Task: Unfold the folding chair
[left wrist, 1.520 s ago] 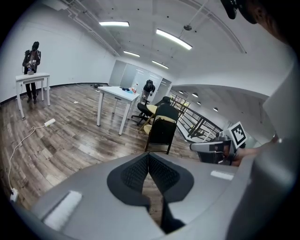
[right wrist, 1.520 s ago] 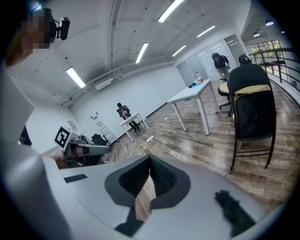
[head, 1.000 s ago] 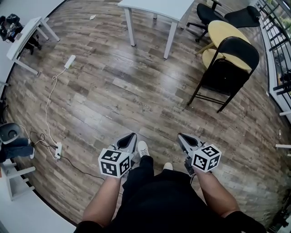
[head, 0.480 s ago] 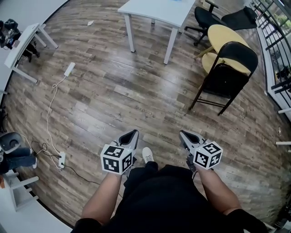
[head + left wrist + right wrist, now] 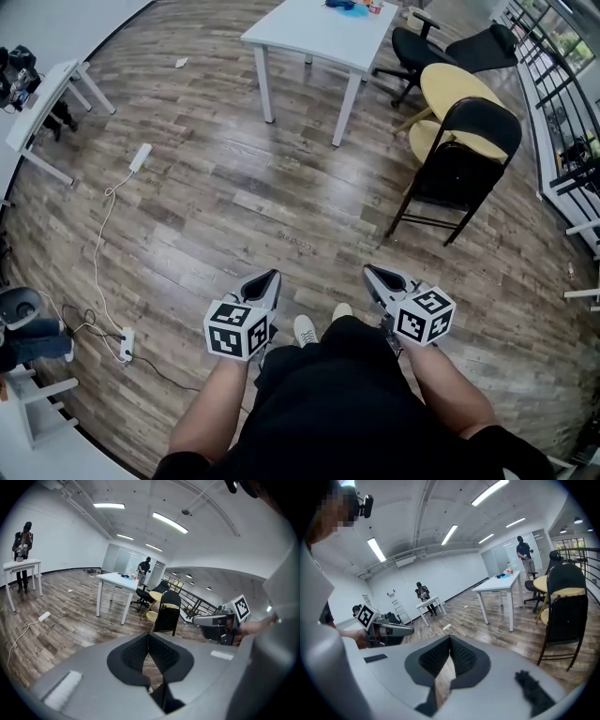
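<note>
- Since a sec ago I've stepped fwd over the wood floor (image 5: 234, 197) – the folding chair (image 5: 461, 155) and the power strip (image 5: 141, 156) both sit lower in the head view, and more of the white counter (image 5: 319, 33) shows at the top.
- Chair is still folded flat, upright on its legs, leaning by the yellow round table (image 5: 455, 82), ahead and to my right – well apart from both tools.
- Left gripper (image 5: 272, 277): fingers (image 5: 136, 654) pressed together, nothing between them.
- Right gripper (image 5: 370, 272): same, closed and empty.
- Both are carried low by my knees, pointing fwd and a bit down.
- So approach only, no contact yet. Prob. next: keep closing in, open up before reaching for the backrest and seat.
</note>
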A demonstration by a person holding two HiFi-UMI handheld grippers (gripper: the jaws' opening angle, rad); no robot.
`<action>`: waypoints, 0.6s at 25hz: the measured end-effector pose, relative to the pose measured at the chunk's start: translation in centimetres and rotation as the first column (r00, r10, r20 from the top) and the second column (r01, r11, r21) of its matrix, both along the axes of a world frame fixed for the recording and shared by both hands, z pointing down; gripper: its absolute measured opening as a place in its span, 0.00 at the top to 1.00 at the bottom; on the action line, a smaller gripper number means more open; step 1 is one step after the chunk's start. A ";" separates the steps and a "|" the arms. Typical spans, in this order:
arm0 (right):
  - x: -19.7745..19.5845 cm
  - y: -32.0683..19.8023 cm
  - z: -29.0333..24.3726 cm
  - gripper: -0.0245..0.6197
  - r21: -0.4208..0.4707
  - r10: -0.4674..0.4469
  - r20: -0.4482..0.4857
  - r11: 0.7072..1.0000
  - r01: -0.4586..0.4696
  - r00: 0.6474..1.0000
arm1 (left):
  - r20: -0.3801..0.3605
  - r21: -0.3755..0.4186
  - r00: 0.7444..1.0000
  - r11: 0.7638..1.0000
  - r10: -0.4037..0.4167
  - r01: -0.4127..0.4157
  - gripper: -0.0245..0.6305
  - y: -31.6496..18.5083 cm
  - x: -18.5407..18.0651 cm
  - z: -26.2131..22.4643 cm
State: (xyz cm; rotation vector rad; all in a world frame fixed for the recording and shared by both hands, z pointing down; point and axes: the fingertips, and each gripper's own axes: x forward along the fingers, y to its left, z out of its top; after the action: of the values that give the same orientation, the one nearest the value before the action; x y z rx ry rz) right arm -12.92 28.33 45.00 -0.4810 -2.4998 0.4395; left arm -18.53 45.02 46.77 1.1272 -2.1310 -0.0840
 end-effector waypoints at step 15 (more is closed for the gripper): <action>-1.3 -2.8 0.9 0.95 0.004 0.055 0.045 0.998 -0.055 0.997 | 0.019 -0.005 0.999 1.000 -0.029 0.029 0.95 1.2 -1.9 1.1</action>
State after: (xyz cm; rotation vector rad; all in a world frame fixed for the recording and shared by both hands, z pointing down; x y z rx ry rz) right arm -14.24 25.53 45.91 -0.4253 -2.5619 0.4482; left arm -20.45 46.18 47.88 1.0981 -2.1638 -0.0813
